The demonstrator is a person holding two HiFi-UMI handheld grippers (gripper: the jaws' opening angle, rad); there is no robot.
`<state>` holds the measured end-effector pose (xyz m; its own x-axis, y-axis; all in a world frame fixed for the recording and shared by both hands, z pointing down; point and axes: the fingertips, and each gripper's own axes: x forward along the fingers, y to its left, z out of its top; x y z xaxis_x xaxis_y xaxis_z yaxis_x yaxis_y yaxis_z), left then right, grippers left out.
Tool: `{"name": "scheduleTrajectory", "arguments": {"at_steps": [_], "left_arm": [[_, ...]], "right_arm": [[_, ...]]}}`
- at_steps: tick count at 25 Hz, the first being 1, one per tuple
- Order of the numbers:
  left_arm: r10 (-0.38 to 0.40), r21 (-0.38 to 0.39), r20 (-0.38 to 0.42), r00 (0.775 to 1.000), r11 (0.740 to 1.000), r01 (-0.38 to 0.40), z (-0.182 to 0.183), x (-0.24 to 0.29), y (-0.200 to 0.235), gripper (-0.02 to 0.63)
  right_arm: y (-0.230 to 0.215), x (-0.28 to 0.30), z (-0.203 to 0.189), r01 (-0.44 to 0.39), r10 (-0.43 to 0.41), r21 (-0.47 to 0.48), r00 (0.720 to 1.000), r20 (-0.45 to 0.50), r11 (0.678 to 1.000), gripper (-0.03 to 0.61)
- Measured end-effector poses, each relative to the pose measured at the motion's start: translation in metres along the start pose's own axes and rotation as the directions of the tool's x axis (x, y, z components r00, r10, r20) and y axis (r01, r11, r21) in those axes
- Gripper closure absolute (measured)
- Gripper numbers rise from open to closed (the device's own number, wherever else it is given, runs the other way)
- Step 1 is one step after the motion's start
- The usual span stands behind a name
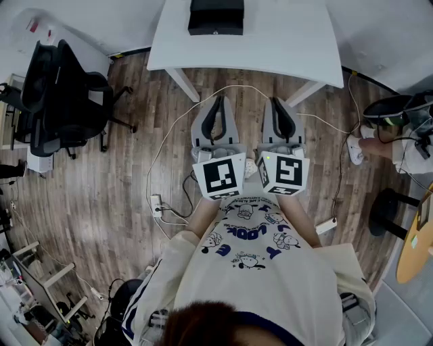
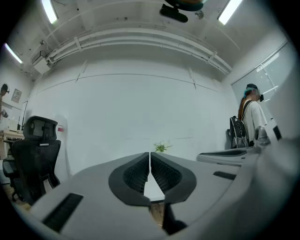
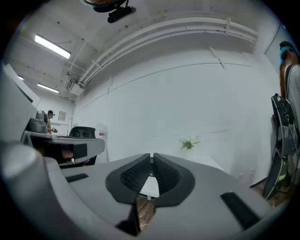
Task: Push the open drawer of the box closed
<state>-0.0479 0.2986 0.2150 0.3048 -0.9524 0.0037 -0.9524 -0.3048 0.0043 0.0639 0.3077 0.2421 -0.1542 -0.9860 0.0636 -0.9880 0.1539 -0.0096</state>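
Since our left gripper and right gripper are both clenched on nothing, well short of the black rectangular box at the far side of the white table, we should reach forward and press its drawer, unclear from here, squarely. Our cream printed shirt seems to read "LOOK".

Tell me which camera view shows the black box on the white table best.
The head view. It looks down on the black rectangular box on the white table, though the frame's top edge crops it. The left gripper view and right gripper view show no box, only a sliver of tabletop and wall.
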Motion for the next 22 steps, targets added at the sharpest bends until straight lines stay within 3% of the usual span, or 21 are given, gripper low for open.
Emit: {"name": "scheduleTrajectory", "arguments": {"at_steps": [13,22], "left_arm": [[0.009,-0.001,-0.013,1.000,1.000,-0.009,-0.007,0.012,-0.002,0.592],[0.056,0.006,-0.034,0.998,0.998,-0.056,-0.017,0.025,-0.012,0.592]], "right_arm": [[-0.006,0.013,-0.003,-0.028,0.028,0.020,1.000,0.002,0.999,0.537],[-0.014,0.027,-0.016,-0.096,0.097,0.012,0.995,-0.022,0.995,0.537]]}}
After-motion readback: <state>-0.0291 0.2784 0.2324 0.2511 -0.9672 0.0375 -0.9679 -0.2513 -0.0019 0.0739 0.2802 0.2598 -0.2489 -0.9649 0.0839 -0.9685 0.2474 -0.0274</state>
